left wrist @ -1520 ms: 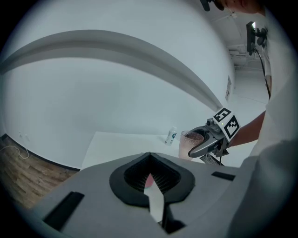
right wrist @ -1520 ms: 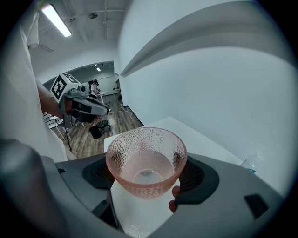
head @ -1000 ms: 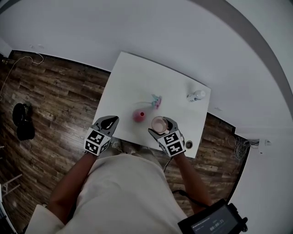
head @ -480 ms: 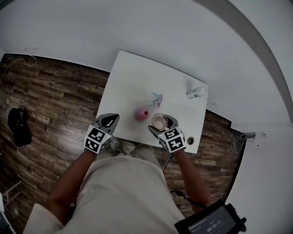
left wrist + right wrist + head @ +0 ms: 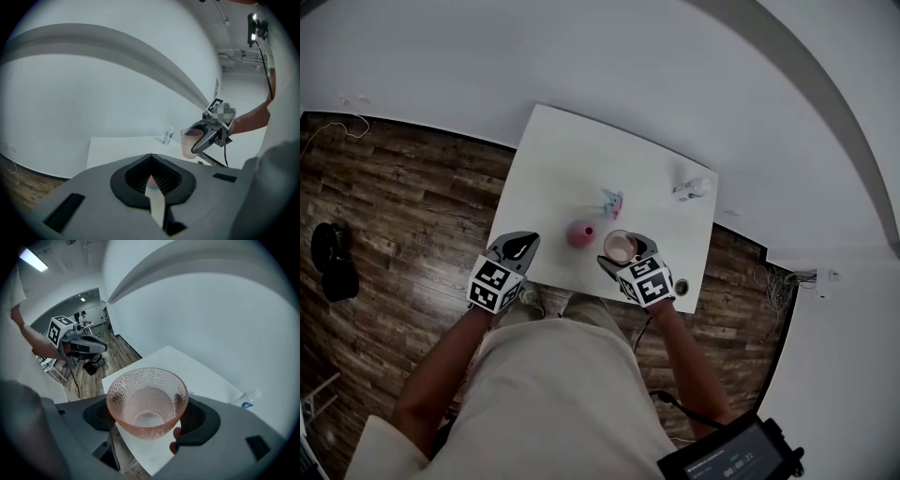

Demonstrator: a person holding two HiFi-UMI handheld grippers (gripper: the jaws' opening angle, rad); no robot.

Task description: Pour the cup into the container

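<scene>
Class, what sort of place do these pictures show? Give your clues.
Probably a bare recording or lab room: a small white square table alone on dark wood-plank floor, beside a plain white wall.

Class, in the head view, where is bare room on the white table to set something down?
The table's far left corner, beyond the pink container, is bare; so is the strip between the small teal-pink item and the bottle. The near edge is crowded: container, cup.

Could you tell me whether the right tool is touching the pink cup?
Touching: the right gripper view shows the right tool clamping the cup's sides.
</scene>
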